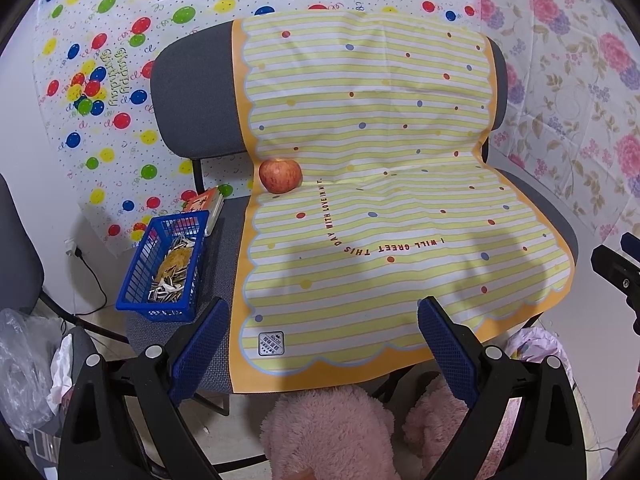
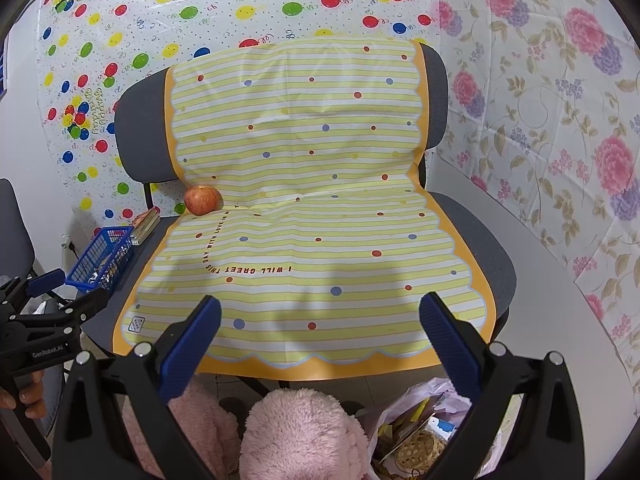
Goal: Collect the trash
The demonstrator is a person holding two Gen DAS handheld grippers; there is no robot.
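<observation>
A blue basket [image 1: 166, 268] holding seed shells and other scraps stands on the left edge of the grey chair seat; it also shows in the right wrist view [image 2: 102, 258]. A red apple [image 1: 280, 175] [image 2: 202, 199] lies at the fold of the yellow striped sheet [image 1: 380, 208] [image 2: 320, 240] that covers the chair. My left gripper [image 1: 324, 316] is open and empty above the seat's front edge. My right gripper [image 2: 320, 312] is open and empty above the sheet's front. The left gripper also shows at the left of the right wrist view [image 2: 66, 292].
A small book [image 1: 206, 204] lies behind the basket. A plastic bag with trash [image 2: 420, 428] sits on the floor at front right. A clear bag [image 1: 24, 364] lies at the left. Pink fuzzy slippers [image 2: 300, 436] are below. Patterned sheets cover the walls.
</observation>
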